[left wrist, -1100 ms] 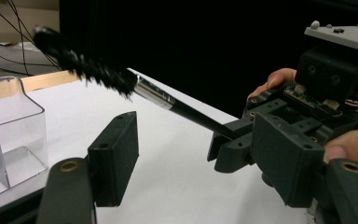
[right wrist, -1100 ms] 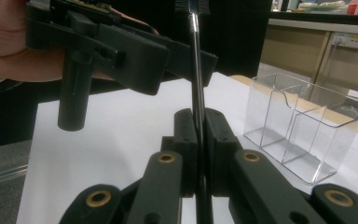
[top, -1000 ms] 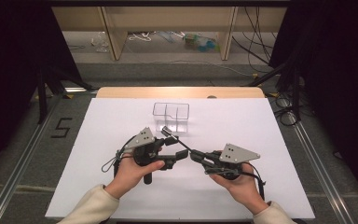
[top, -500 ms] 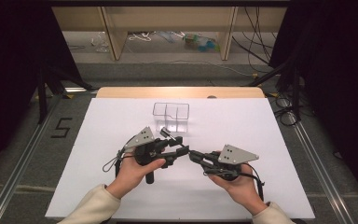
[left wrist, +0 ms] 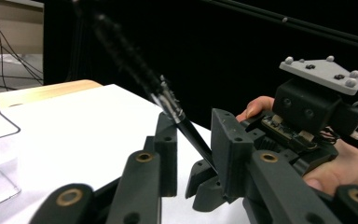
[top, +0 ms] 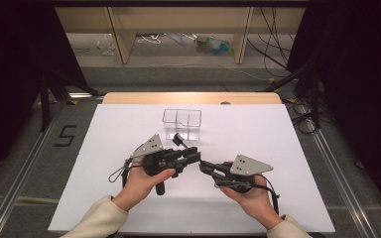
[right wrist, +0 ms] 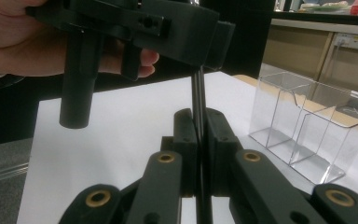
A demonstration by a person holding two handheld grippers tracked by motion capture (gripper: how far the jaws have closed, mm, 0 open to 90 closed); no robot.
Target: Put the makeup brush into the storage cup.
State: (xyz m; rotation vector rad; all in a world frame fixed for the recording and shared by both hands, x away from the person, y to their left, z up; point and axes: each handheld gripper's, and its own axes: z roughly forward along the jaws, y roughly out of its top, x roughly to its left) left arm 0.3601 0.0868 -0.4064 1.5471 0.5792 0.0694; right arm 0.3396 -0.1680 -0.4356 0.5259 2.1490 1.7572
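Black stick (right wrist: 198, 100) hovers above white table (top: 287, 139), dark surroundings.

We see the clear box (top: 181, 124) on the tabletop (top: 278, 134), behind both grippers; left gripper (top: 191, 156) just left of right gripper (top: 206, 165).

My high view looks forward and down over the white table (top: 278, 148); 2 close gripper views face each other, sharing the clear box (right wrist: 303, 135).
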